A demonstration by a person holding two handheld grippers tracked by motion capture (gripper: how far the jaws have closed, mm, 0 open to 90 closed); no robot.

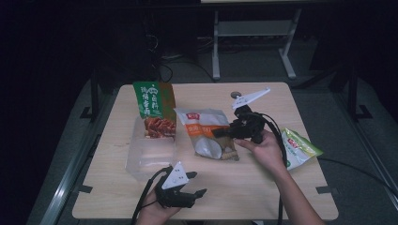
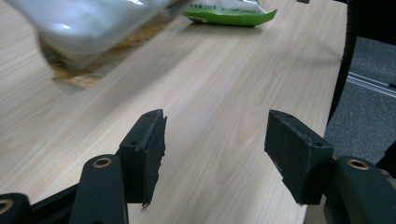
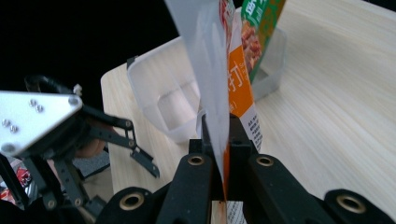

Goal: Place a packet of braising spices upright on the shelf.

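Observation:
A white and orange snack bag (image 1: pixel 204 129) hangs lifted over the middle of the table, and my right gripper (image 1: pixel 220 132) is shut on its edge. In the right gripper view the jaws of the right gripper (image 3: pixel 219 135) pinch the thin bag (image 3: pixel 229 70) between them. My left gripper (image 1: pixel 201 191) sits low near the table's front edge, open, with nothing between its pads. In its own view the left gripper (image 2: pixel 215 135) stands wide over bare wood, with the blurred white bag (image 2: pixel 93 23) farther off.
A clear plastic container (image 1: pixel 150 152) stands at the left with a green snack bag (image 1: pixel 152 101) upright in its far end. A green and white bag (image 1: pixel 300 147) lies at the table's right edge. The wooden table (image 1: pixel 234 187) has dark floor around it.

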